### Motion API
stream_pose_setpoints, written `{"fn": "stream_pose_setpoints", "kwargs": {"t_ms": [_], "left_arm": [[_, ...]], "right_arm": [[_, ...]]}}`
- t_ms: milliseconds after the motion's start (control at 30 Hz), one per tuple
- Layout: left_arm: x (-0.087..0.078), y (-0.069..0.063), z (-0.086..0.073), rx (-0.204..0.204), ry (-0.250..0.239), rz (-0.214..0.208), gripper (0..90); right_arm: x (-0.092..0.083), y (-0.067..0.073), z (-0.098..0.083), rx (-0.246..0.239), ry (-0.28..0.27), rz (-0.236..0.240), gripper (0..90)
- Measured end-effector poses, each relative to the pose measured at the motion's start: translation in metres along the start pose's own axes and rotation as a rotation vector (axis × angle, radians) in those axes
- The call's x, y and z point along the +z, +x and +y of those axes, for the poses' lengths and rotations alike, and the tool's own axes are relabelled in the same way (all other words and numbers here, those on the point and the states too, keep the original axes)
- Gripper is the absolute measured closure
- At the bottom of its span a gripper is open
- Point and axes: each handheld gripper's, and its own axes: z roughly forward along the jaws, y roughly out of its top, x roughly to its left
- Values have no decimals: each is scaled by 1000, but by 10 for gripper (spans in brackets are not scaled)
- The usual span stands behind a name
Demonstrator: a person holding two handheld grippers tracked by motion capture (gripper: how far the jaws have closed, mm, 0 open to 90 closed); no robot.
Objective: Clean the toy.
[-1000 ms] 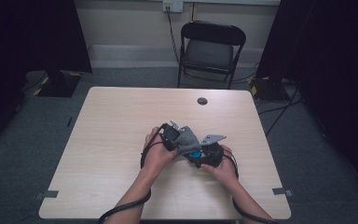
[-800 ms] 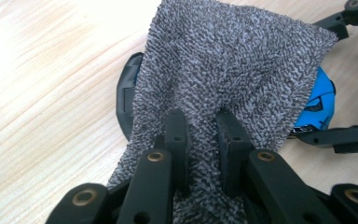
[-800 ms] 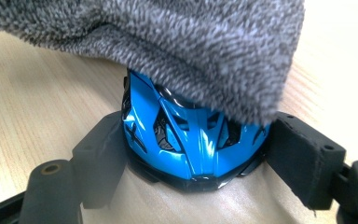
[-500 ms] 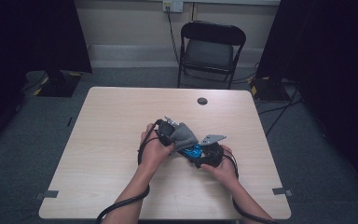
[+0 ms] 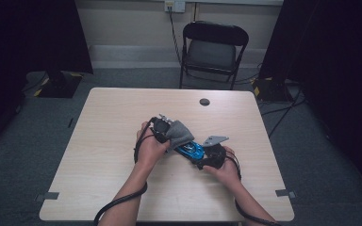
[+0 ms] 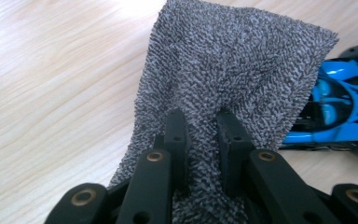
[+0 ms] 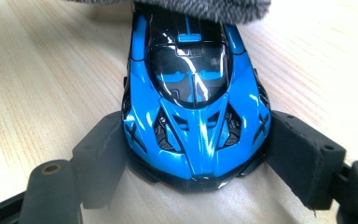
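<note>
- Roughly at the middle of the counter (image 5: 103, 141), a little toward its near edge, a blue toy sports car (image 7: 196, 107) rests on the wood with its wheels down.
- Clamped on the car is the right gripper (image 7: 198, 154): its two padded jaws press against the car's flanks at one end, one on each side, so the model is held between them.
- Seen from the high view, that gripper (image 5: 212, 157) sits just right of the car (image 5: 191, 149), with the hand behind it toward the near edge.
- Closed tight on a grey terry cloth (image 6: 233, 79) is the left gripper (image 6: 200, 140); a pinch of the fabric is bunched between its jaws and the rest fans out ahead.
- From the high view the cloth (image 5: 179, 133) hangs from the left gripper (image 5: 162, 129) and drapes over the car's far end, touching its roof.
- Near the far edge a small dark round disc (image 5: 204, 101) lies flat, well apart from both hands.
</note>
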Motion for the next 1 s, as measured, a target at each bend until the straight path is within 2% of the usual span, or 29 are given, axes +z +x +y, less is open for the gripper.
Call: {"fn": "stream_pose_setpoints", "kwargs": {"t_ms": [100,300,567,867,1000], "left_arm": [[0,6,-2,-6,13,7,769],[5,13,-6,-40,10,-11,769],[8,23,-7,-68,23,-6,770],[13,34,-9,-118,26,0,770],[15,36,-9,-122,29,0,770]], "right_arm": [[0,0,0,0,0,0,233],[0,0,0,0,0,0,233],[0,0,0,0,0,0,233],[0,0,0,0,0,0,233],[0,0,0,0,0,0,233]]}}
